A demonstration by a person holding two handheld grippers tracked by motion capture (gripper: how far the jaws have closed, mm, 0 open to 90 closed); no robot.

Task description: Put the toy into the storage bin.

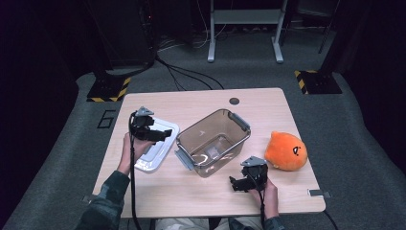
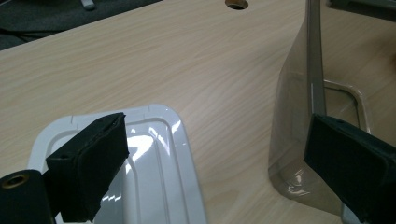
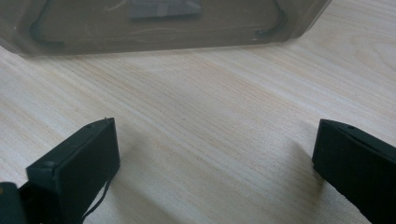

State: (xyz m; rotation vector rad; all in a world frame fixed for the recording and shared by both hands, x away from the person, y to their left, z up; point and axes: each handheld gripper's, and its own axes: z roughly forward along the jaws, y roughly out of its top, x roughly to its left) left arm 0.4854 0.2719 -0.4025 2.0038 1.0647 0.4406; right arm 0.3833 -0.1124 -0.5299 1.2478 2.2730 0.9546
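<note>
A clear plastic bin [image 1: 213,142] with grey latches stands in the middle of the wooden table [image 1: 206,100], empty. Its white lid [image 1: 155,148] lies flat to the left of it. My left gripper [image 1: 160,135] hovers open over the lid; in the left gripper view one jaw hangs above the lid [image 2: 154,163] and the other beside the bin's wall [image 2: 292,116]. My right gripper [image 1: 234,184] is open just above the table, in front of the bin's near corner [image 3: 163,28]. An orange plush toy [image 1: 286,151] lies to the right of the bin.
A round cable hole [image 1: 234,101] sits near the table's far edge. Beyond the table are a white desk frame [image 1: 244,28], floor cables and black stand bases with yellow-black tape [image 1: 109,88].
</note>
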